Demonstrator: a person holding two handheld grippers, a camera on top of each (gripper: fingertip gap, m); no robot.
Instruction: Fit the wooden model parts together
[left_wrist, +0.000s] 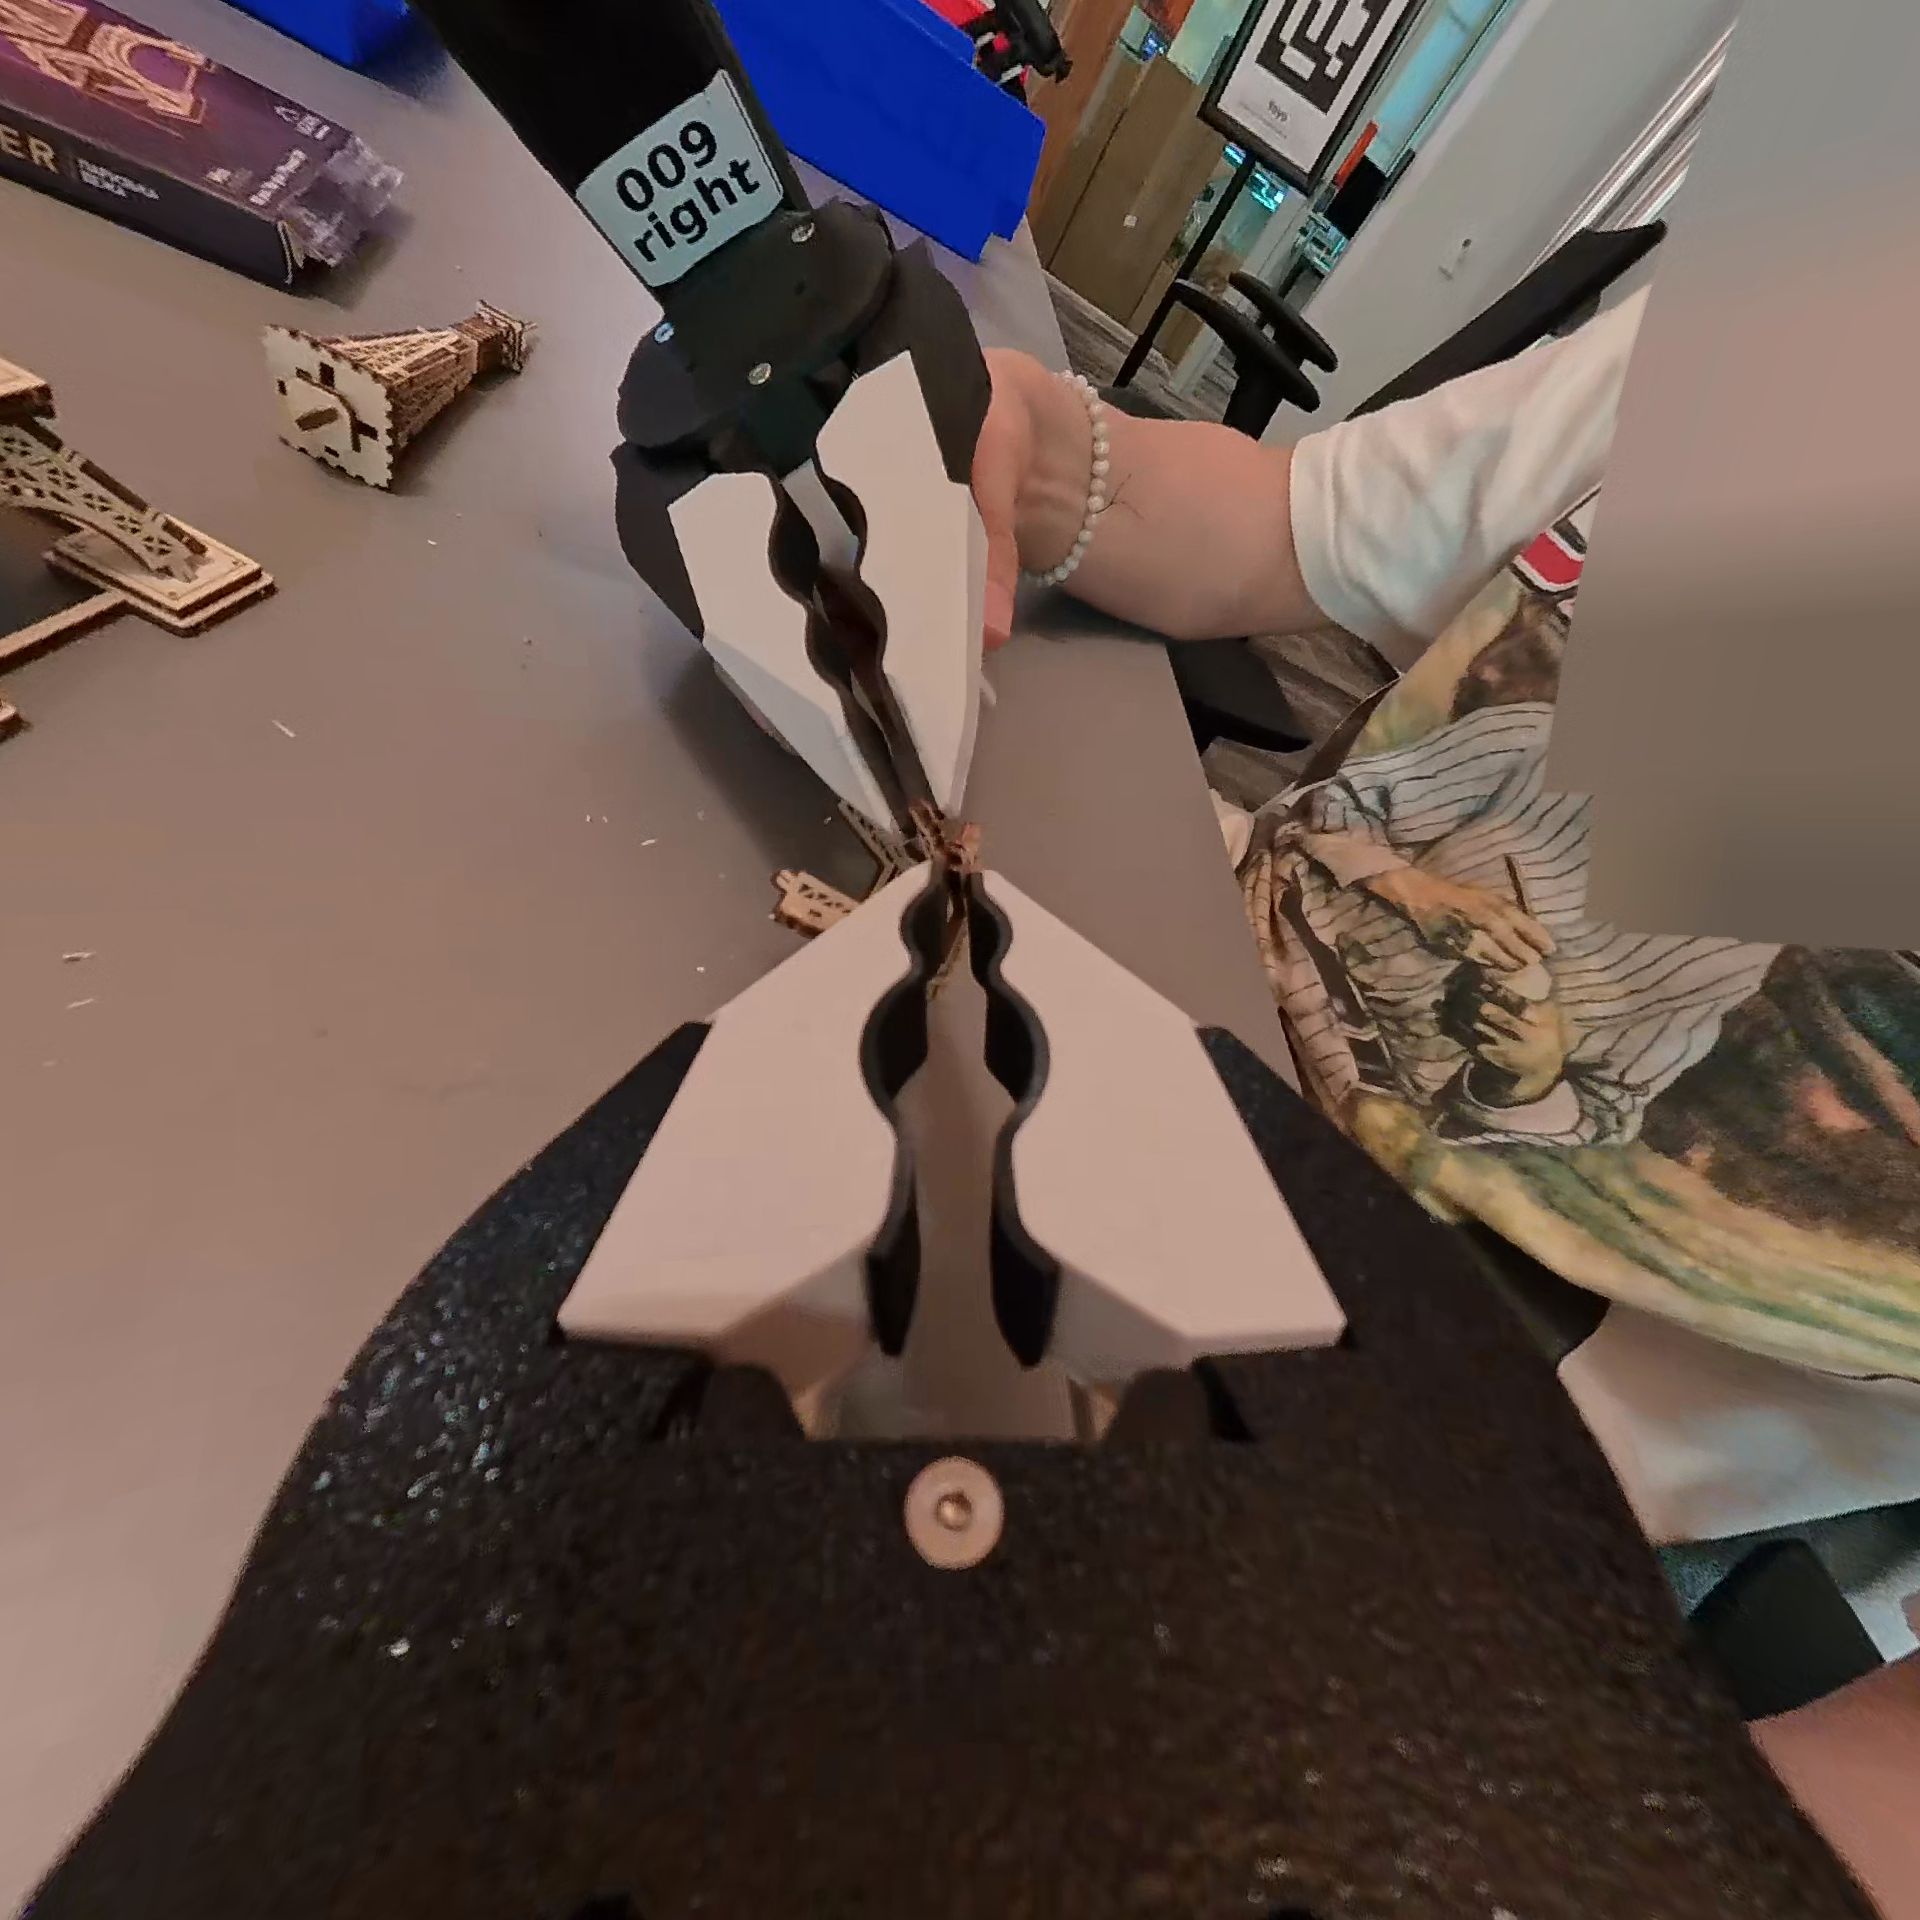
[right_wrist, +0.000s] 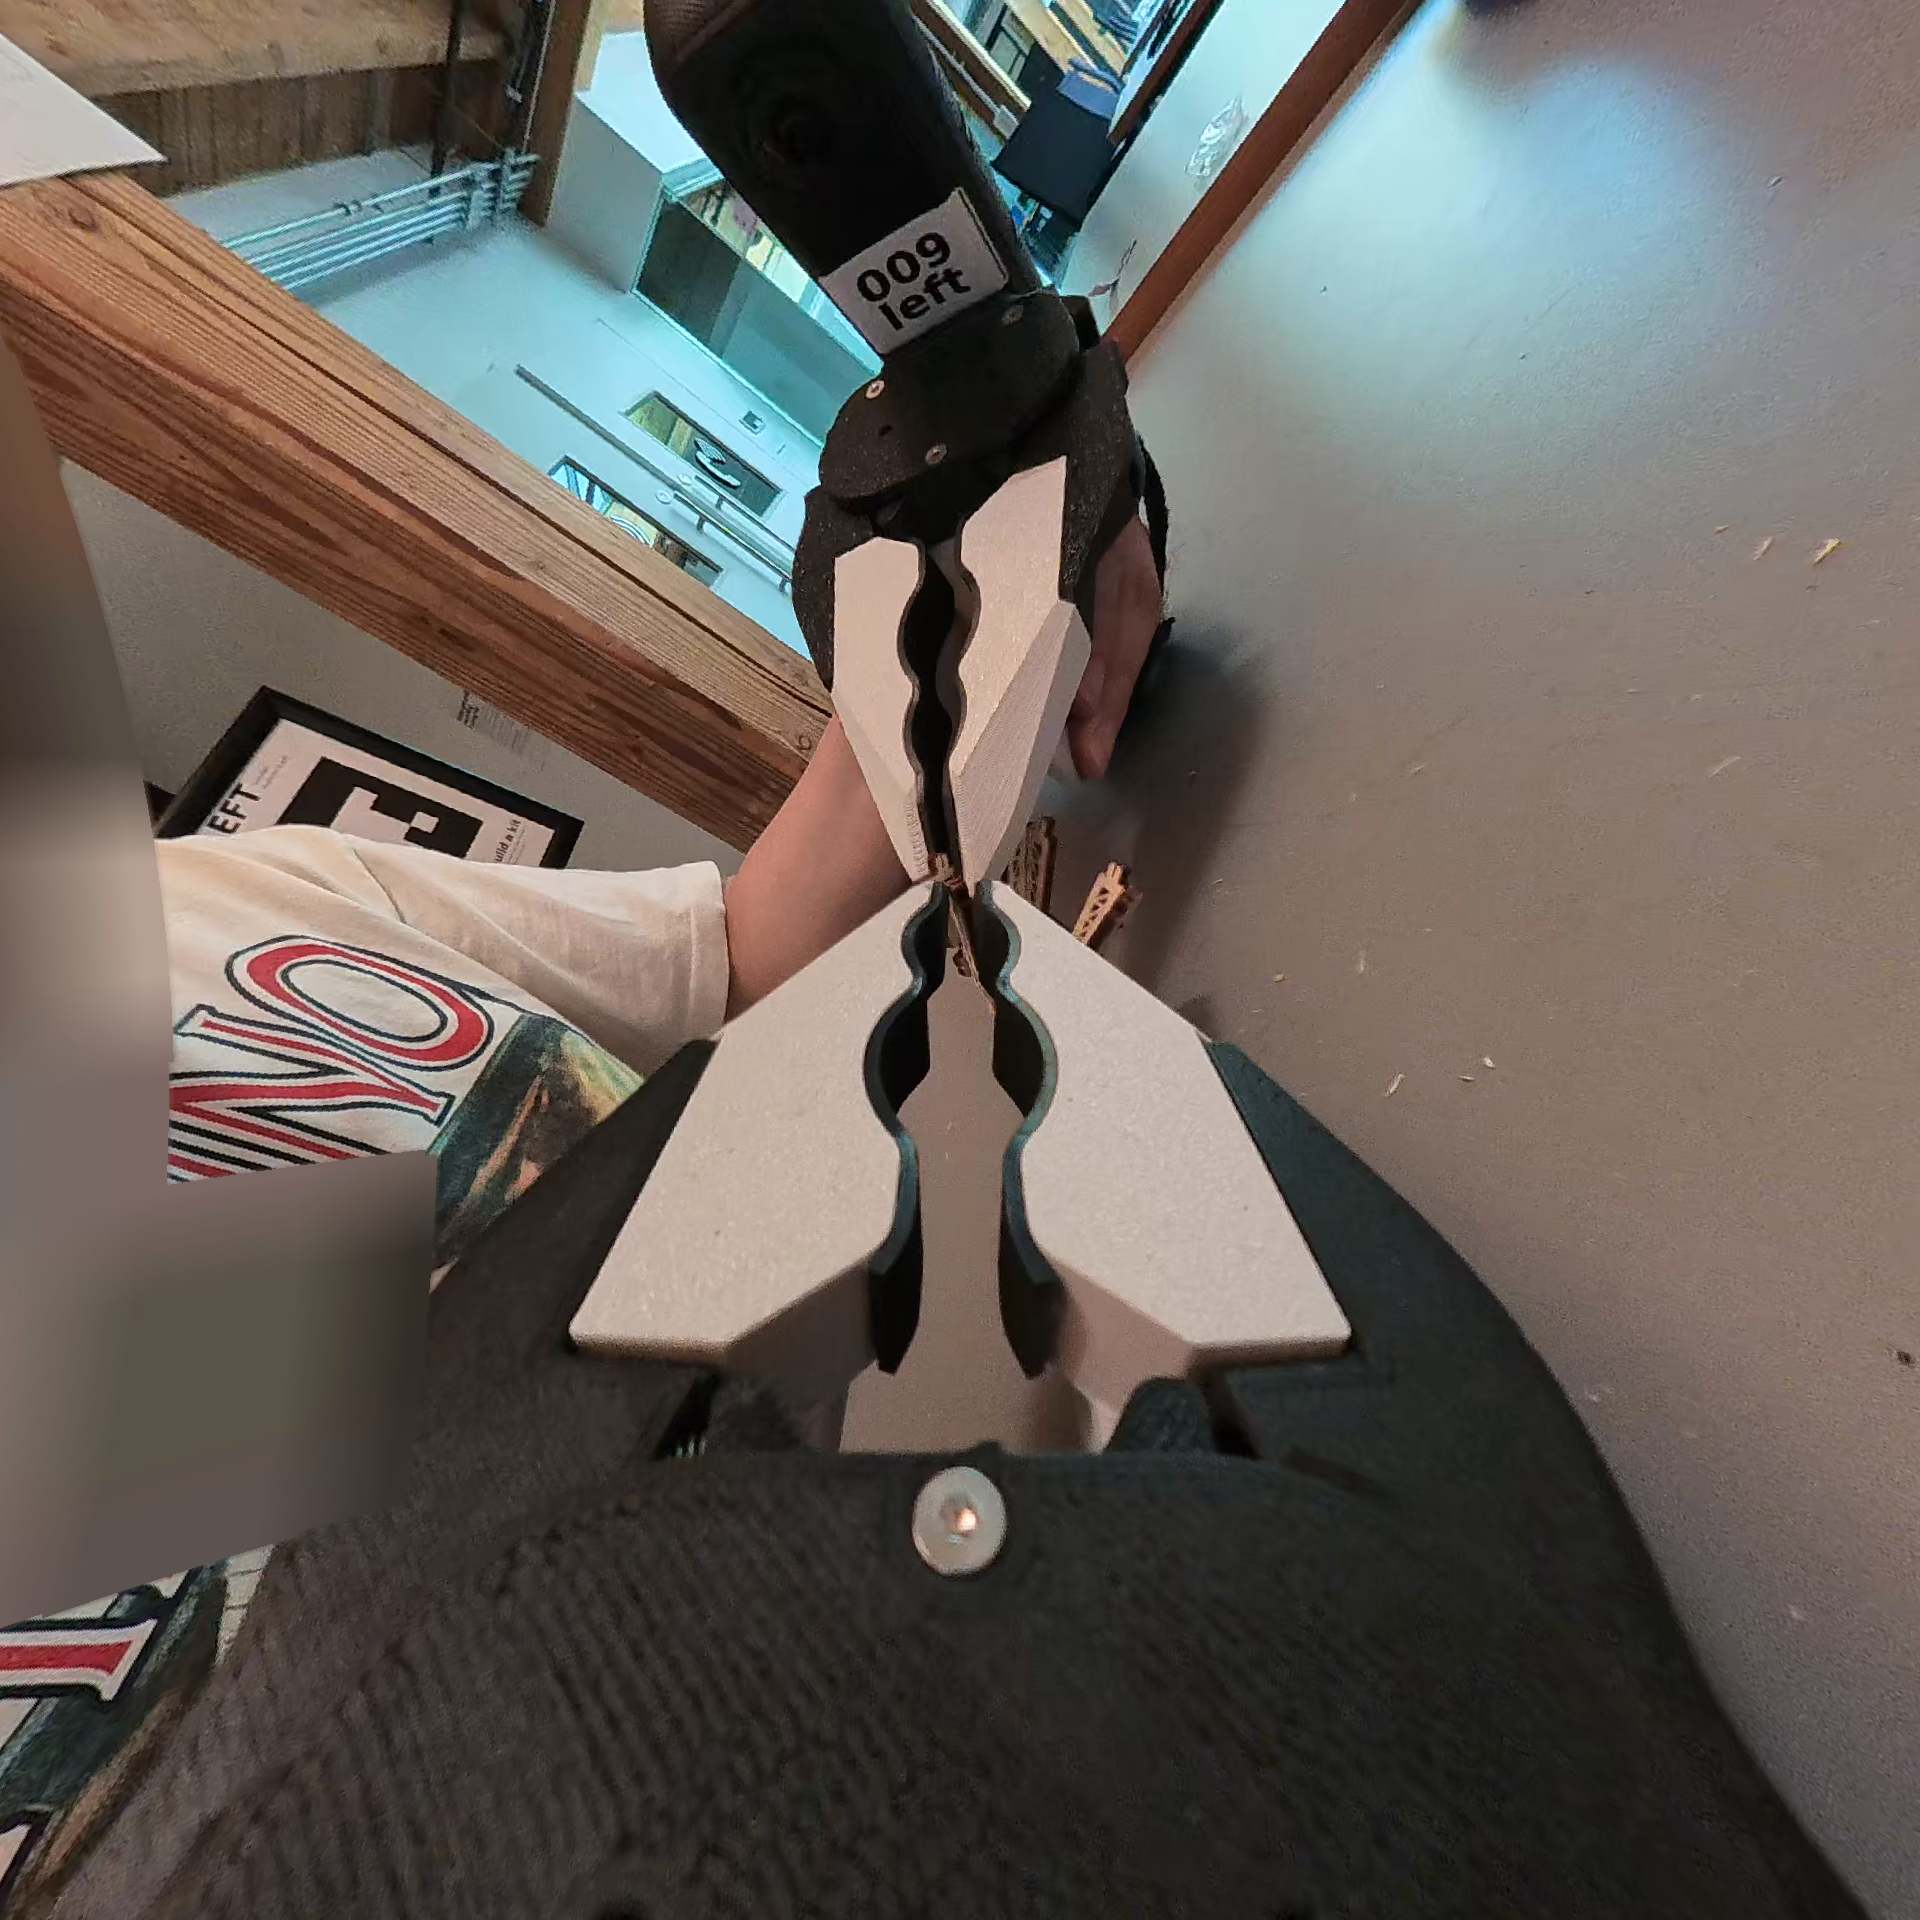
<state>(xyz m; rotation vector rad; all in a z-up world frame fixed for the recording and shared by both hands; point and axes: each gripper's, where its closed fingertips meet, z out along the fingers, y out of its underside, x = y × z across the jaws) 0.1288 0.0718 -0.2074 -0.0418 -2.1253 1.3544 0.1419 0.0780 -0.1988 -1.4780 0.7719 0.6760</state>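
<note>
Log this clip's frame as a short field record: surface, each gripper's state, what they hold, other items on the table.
surface: grey table
left gripper: shut on a small wooden piece
right gripper: shut on another small wooden piece
contact: the two grippers meet tip to tip above the table edge; whether the pieces are joined cannot be told
loose parts: lattice wooden parts on the table just beyond the tips
other items: small wooden tower lying on its side, larger wooden tower base, dark box, blue bin
</note>
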